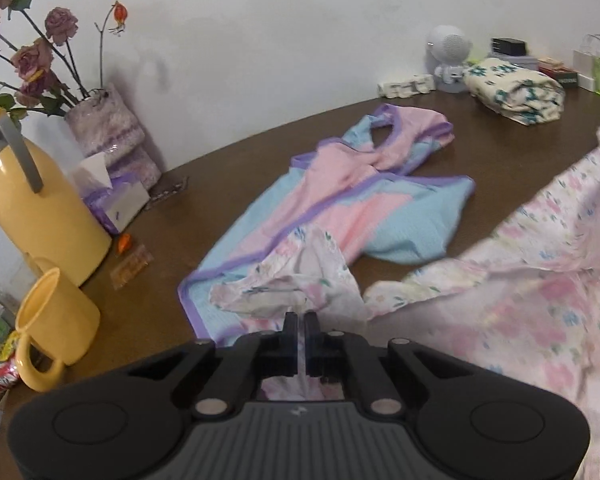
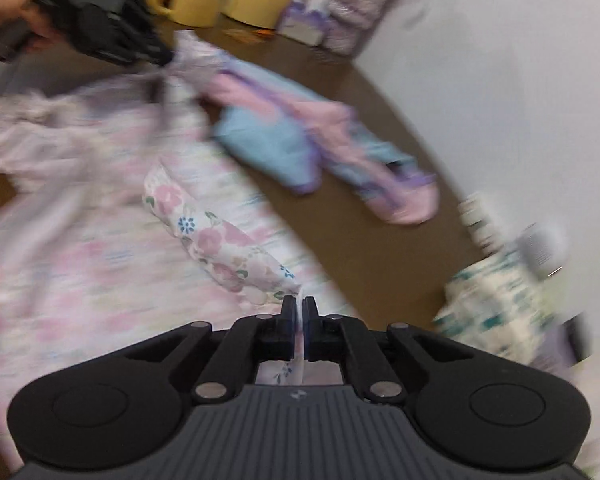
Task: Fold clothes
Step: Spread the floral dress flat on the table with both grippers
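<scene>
On the brown desk (image 1: 380, 120) one cream floral bundle (image 1: 514, 90) lies folded; the pastel top (image 1: 340, 196) sprawls unfolded; each hand-held gripper, left (image 1: 300, 318) and right (image 2: 299, 304), pinches the floral garment (image 1: 520, 272) aloft.

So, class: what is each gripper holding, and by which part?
Both hold the floral garment. The left gripper and the right gripper each pinch a bunched bit of its fabric; which part cannot be told.

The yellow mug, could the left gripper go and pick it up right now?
Probably not yet. The left gripper is shut on the floral garment, so it would have to let go first. The yellow mug stands at the table edge, with no obstacle visible between.
</scene>
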Demonstrator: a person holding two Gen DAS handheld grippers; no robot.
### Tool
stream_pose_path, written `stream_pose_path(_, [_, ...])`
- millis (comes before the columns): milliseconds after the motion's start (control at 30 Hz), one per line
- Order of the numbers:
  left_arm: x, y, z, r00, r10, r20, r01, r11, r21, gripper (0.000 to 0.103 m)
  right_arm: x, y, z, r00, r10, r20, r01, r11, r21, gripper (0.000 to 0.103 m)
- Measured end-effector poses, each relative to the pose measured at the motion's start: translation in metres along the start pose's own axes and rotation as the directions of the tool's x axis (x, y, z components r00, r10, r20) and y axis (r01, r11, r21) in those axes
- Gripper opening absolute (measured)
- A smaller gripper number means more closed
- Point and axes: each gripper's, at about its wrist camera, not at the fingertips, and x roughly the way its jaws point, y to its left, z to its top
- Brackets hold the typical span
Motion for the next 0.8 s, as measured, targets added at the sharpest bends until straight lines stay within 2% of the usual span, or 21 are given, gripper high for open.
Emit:
stream_pose_path(67, [0.007,0.004,0.005,1.000,0.015,-0.018,-0.016,0.999,-0.042,0.003,0.019,-0.014,0.015,0.997,-0.069,-0.016,0.069,0.997,-0.024,0.003])
stream_pose_path(167, [0.018,0.010,0.011,0.998,0.036,-0.047,-0.040,0.993,-0.109,0.015,0.053,-0.030,0.030,0.988,-0.152,-0.038,0.151,0.988,-0.015,0.005])
stream_pose_path(200, [0.021,0.012,0.013,0.998,0.042,-0.057,-0.049,0.990,-0.131,0.023,0.062,-0.035,0.033,0.984,-0.175,-0.042,0.175,0.984,0.012,0.009])
stream_pose_path(233, [0.025,0.014,0.015,0.997,0.048,-0.067,-0.058,0.986,-0.153,0.026,0.071,-0.039,0.035,0.979,-0.197,-0.048,0.199,0.979,0.039,0.014])
stream_pose_path(300, [0.019,0.016,0.011,0.998,0.036,-0.055,-0.045,0.984,-0.170,0.039,0.077,-0.045,0.035,0.976,-0.215,-0.032,0.217,0.970,0.109,0.050])
stream_pose_path(333, [0.016,0.017,0.009,0.999,0.028,-0.046,-0.036,0.984,-0.175,0.042,0.073,-0.048,0.032,0.977,-0.211,-0.006,0.210,0.966,0.155,0.055])
stream_pose_path(400, [0.000,0.019,0.001,1.000,0.011,-0.017,-0.013,0.984,-0.177,0.054,0.055,-0.054,0.025,0.982,-0.183,0.044,0.166,0.953,0.254,0.058])
stream_pose_path(433, [-0.009,0.020,-0.004,1.000,0.002,-0.001,-0.002,0.984,-0.177,0.056,0.043,-0.058,0.018,0.986,-0.152,0.069,0.124,0.941,0.314,0.060])
stream_pose_path(500, [-0.028,0.024,-0.013,0.999,-0.021,0.032,0.026,0.983,-0.180,0.067,0.016,-0.062,0.002,0.990,-0.087,0.115,0.033,0.915,0.403,0.071])
stream_pose_path(600, [-0.062,0.029,-0.032,0.996,-0.049,0.076,0.063,0.979,-0.192,0.084,-0.027,-0.054,-0.029,0.984,0.024,0.174,-0.104,0.878,0.468,0.087])
stream_pose_path(633, [-0.073,0.029,-0.039,0.995,-0.061,0.084,0.077,0.978,-0.194,0.085,-0.039,-0.049,-0.039,0.981,0.059,0.186,-0.143,0.865,0.480,0.089])
stream_pose_path(700, [-0.089,0.028,-0.054,0.992,-0.095,0.081,0.110,0.973,-0.205,0.087,-0.058,-0.035,-0.059,0.974,0.114,0.195,-0.199,0.841,0.502,0.103])
stream_pose_path(800, [-0.101,0.020,-0.076,0.989,-0.140,0.052,0.148,0.963,-0.224,0.089,-0.078,-0.006,-0.090,0.966,0.168,0.198,-0.248,0.819,0.518,0.103])
